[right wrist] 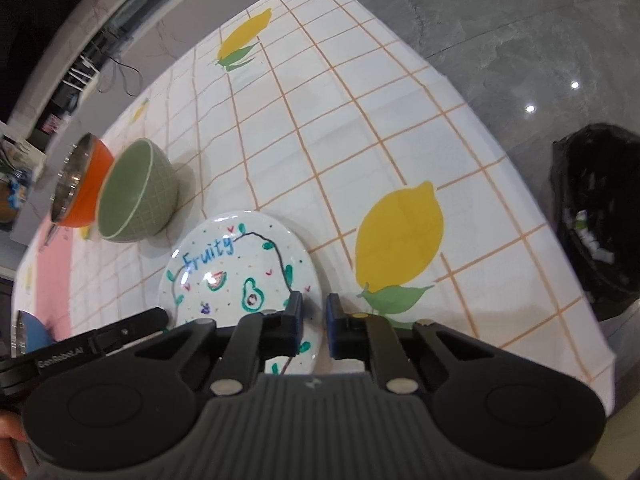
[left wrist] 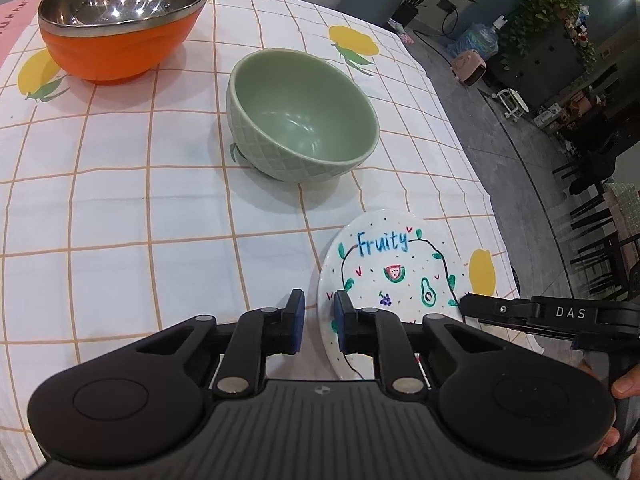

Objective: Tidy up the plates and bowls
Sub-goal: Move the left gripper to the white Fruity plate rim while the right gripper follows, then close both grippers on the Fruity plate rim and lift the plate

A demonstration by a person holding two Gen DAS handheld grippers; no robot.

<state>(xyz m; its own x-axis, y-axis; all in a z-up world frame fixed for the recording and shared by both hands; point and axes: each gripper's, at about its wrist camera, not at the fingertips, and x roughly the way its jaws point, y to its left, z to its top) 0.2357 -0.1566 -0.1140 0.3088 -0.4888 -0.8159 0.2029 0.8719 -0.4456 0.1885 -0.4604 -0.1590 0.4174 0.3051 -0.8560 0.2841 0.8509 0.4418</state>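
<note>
I have both claws clamped on the white "Fruity" plate (left wrist: 394, 264), which lies on the near right part of the lemon-print tablecloth (left wrist: 120, 208): my left gripper (left wrist: 318, 326) pinches its left rim and my right gripper (right wrist: 314, 326) its right rim. The green bowl (left wrist: 304, 120) sits just beyond the plate, and the orange steel-lined bowl (left wrist: 120, 24) stands farther off to the left.

Plate (left wrist: 394, 264) flat on the worktop (left wrist: 152, 200) near its edge; ceramic bowl (left wrist: 302, 116) just behind it; steel-lined bowl (left wrist: 120, 16) farther back, left.

both wrist views look steeply down, close over the table, sharing the fruity plate (left wrist: 394, 276) (right wrist: 240, 268), seemingly from opposite sides.
</note>
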